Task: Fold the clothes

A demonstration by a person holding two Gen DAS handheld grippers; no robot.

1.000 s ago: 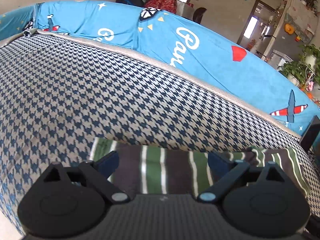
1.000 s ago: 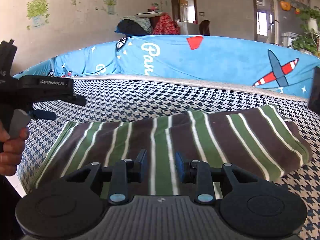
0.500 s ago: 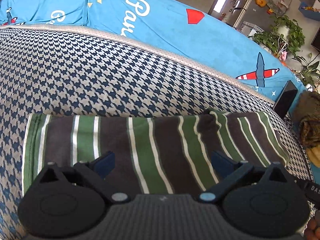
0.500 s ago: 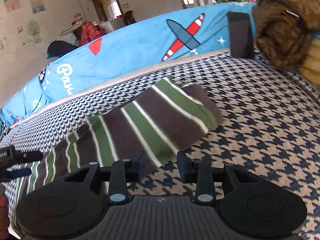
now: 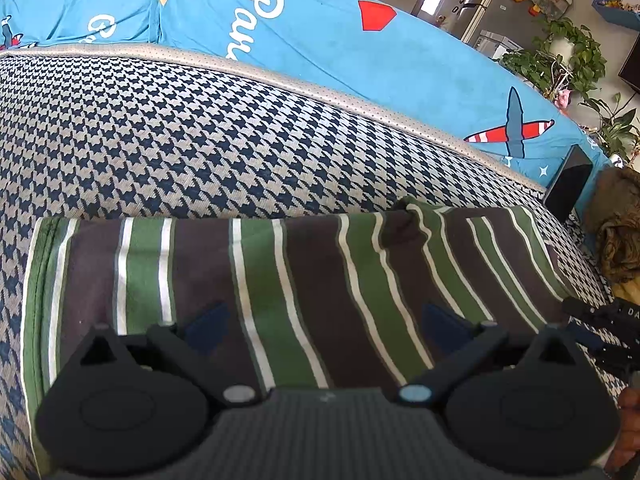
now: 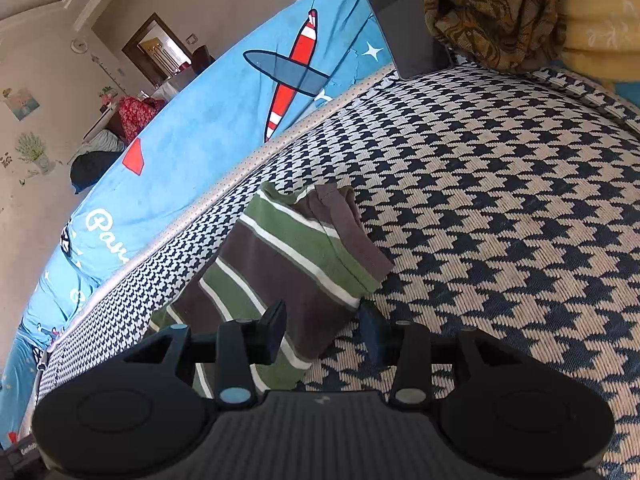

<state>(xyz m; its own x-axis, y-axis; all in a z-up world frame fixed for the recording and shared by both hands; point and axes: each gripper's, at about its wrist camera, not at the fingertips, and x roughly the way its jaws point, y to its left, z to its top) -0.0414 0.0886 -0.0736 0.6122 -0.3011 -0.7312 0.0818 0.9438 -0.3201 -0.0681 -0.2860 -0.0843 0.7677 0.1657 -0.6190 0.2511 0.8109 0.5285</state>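
A folded garment (image 5: 304, 264) with brown, green and white stripes lies flat as a long band on the houndstooth cushion (image 5: 200, 140). My left gripper (image 5: 320, 326) hovers over its near edge, open wide, nothing between the fingers. In the right wrist view the garment's right end (image 6: 296, 256) shows a loose brown flap. My right gripper (image 6: 324, 330) is at that end with its jaws opening; the garment's lower corner lies between the fingers, and the pads stand apart from it. The right gripper's black tip (image 5: 600, 320) shows at the left wrist view's right edge.
A blue cover with plane prints (image 5: 320, 32) runs along the cushion's far side. A dark phone (image 6: 408, 24) leans there, next to a brown patterned cloth (image 6: 492, 12) and a yellow pillow (image 6: 600, 24). Bare houndstooth (image 6: 500, 200) spreads right of the garment.
The right gripper swung from the garment's middle to its right end, rolled, and its jaws widened. The left gripper came in over the garment's near edge and opened slightly.
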